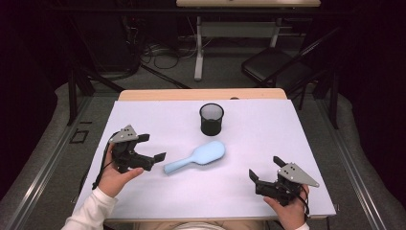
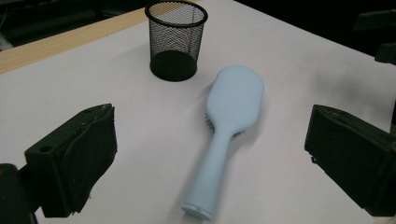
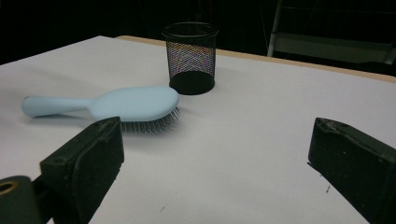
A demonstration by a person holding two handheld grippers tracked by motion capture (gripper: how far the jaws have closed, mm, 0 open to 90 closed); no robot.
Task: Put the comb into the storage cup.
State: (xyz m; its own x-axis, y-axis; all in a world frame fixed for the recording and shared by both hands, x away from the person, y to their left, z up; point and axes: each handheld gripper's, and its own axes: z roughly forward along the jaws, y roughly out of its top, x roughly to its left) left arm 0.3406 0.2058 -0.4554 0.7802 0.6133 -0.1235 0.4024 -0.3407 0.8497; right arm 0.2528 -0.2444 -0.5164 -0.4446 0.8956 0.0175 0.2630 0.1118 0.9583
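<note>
On the white table [image 1: 287, 143] lies a pale blue hairbrush [image 1: 197, 157], bristles down, near the middle, just in front of a black mesh cup [image 1: 211, 119] and apart from it. The table top is matte, flat and smooth, with a strip of bare wood along its far edge, so I would expect little drag on anything slid across it.

Next in size, the mesh cup stands upright, a round cylinder of fine wire netting with a solid rim and a dark base; it looks empty.

The hairbrush has a broad oval head with a smooth, satin back and a slim round handle that tapers toward the person's left side. From the right gripper view, short fine bristles [image 3: 152, 123] show under the head, lifting it a little off the surface. It looks like moulded plastic: probably light and stiff, with a slick finish that could slip between hard pads. The handle, close to where it meets the head, seems the best place to grasp, since the 2 jaws can close across its narrow width near the balance point; the bristles would give under a squeeze.

Both tools are empty, jaws spread wide. The left gripper [image 1: 152, 146] sits just beside the handle's end, not touching. The right gripper [image 1: 265, 171] rests well apart, near the front right.
</note>
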